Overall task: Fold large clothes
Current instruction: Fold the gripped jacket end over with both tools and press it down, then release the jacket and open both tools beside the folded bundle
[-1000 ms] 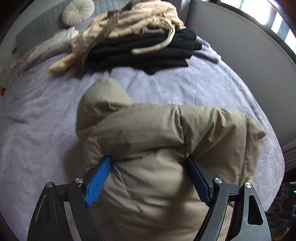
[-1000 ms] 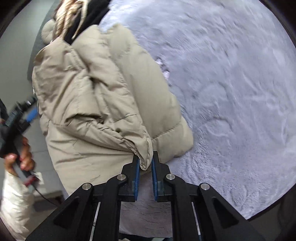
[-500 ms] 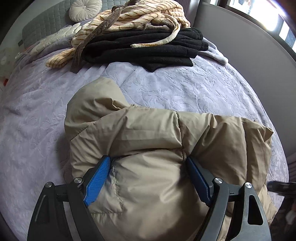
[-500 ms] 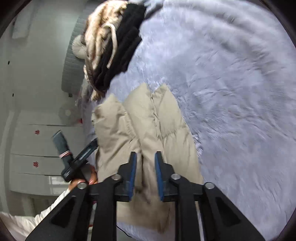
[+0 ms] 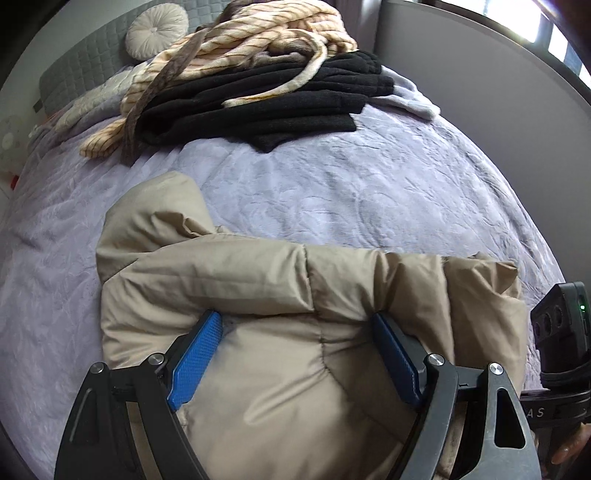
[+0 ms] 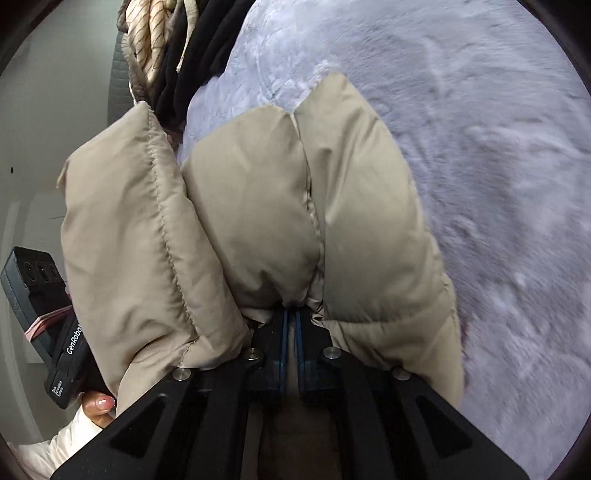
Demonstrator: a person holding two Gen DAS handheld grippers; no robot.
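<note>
A beige puffer jacket [image 5: 280,280] lies folded on the lilac bed cover [image 5: 369,184], its hood to the far left. My left gripper [image 5: 295,325] is wide open, its blue pads [image 5: 195,358] tucked under a folded layer of the jacket. In the right wrist view the jacket [image 6: 251,206] bulges close in front. My right gripper [image 6: 290,317] is shut on a pinch of its fabric at the near edge.
A pile of black and cream striped clothes [image 5: 266,81] lies at the bed's far end, by a round cushion [image 5: 157,29] and grey headboard [image 5: 74,70]. A grey wall panel [image 5: 480,74] runs along the right. The other handle shows in each view [image 6: 40,295].
The right gripper has carried its pinched jacket edge in over the jacket, so the fabric now bulges close to its camera. The left gripper stays open under the fold.
</note>
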